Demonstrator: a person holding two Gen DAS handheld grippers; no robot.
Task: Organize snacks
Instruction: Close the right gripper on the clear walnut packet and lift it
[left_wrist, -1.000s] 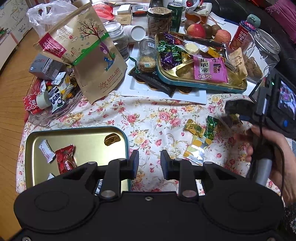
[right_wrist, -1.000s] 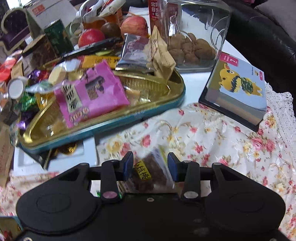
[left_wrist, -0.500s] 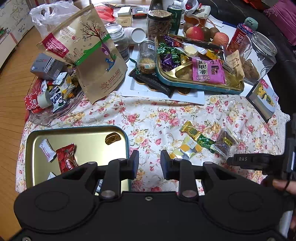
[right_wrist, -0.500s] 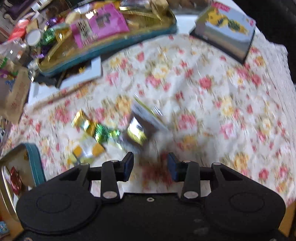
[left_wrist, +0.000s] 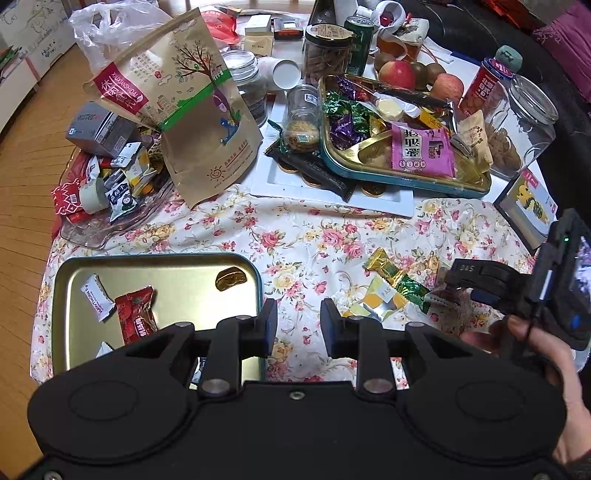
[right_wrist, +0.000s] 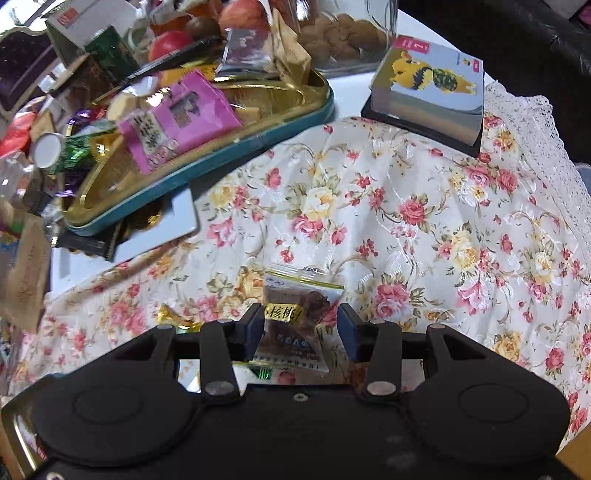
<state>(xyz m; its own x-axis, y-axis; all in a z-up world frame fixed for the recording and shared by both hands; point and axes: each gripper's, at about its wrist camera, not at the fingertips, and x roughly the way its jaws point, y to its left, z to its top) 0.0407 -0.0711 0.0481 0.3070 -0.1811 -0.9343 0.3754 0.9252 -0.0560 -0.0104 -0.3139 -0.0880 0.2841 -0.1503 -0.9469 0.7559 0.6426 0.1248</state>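
My right gripper (right_wrist: 300, 326) is open, its fingers on either side of a clear packet of brown snack (right_wrist: 295, 325) lying on the floral cloth. In the left wrist view the right gripper (left_wrist: 465, 282) sits low over loose candies: a gold and green wrapper (left_wrist: 397, 280) and a yellow and white packet (left_wrist: 375, 301). My left gripper (left_wrist: 298, 326) is open and empty, at the right edge of a gold tray (left_wrist: 166, 273) that holds a red packet (left_wrist: 136, 317), a white packet (left_wrist: 96, 297) and a gold candy (left_wrist: 231, 277).
A teal-rimmed gold tray (left_wrist: 424, 184) full of sweets stands at the back, with a brown paper bag (left_wrist: 184, 110), jars (left_wrist: 524, 125), apples (left_wrist: 397, 72), a glass dish of snacks (left_wrist: 107, 184) and a picture box (right_wrist: 428, 92) around it.
My right gripper swung down from the far tray to the floral cloth and now straddles the brown snack packet. My left gripper stayed by the gold tray.
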